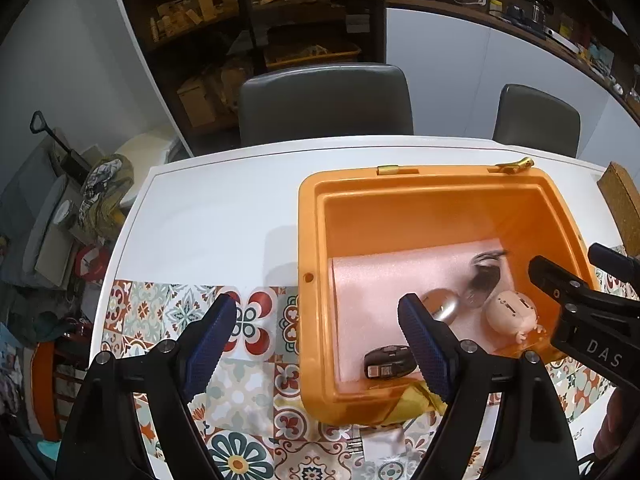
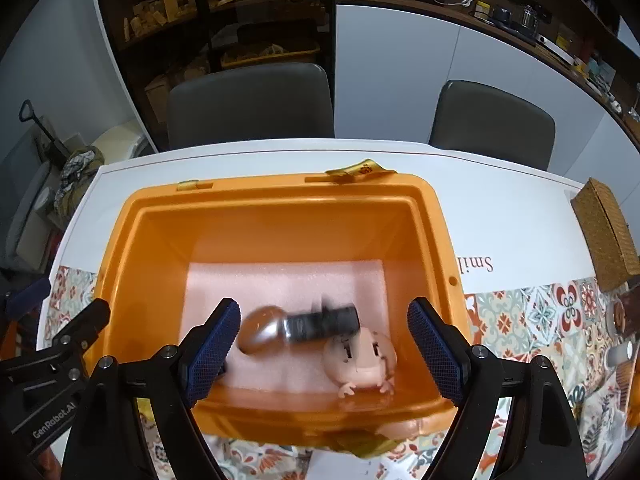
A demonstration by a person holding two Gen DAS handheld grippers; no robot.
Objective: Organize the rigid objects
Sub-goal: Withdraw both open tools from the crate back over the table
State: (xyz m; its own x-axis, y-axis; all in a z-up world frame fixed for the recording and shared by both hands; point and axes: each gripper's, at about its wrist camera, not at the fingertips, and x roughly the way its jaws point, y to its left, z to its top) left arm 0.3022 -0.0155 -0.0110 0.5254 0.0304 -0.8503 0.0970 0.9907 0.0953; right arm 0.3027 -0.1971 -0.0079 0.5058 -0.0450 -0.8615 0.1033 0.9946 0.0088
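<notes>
Nearest the lens, the left gripper (image 1: 316, 336) hangs with its blue ribbed fingers (image 1: 214, 330) spread wide, nothing between them. One finger sits over the patterned tile-print mat (image 1: 240, 384), the other over the near corner of the open orange plastic storage box (image 1: 312, 240). My read: this hand has nothing more to hold here.

Over to the right gripper (image 2: 324, 340), poised above the box's near wall. Its pads (image 2: 434, 354) stand well apart too, gripping nothing. Directly below the gap, a blurred object with a rounded silver end and a dark ribbed cylinder (image 2: 304, 326) lies on the pale pink foam liner (image 2: 280, 280). The blur suggests it is tumbling or rolling, most likely dropped from those open jaws, though that is my judgement.

Just beside it, touching or nearly so, rests a small peach-coloured round-headed toy figure (image 2: 360, 360), tucked against the near wall. In the left camera a dark oval gadget with a silver plate (image 1: 388, 360) sits by the near-left corner, apart from the other two. So the rigid things are gathering in the box, cushioned by foam that probably stops them knocking about.

Further back, the box's rear rim carries yellow hinge tabs (image 2: 352, 172), with no lid visible. Beyond lies the white table (image 1: 224, 208), a woven brown basket (image 2: 604, 232) at its right edge, then two grey chairs (image 2: 252, 104) and dark cluttered shelves (image 2: 216, 12).
</notes>
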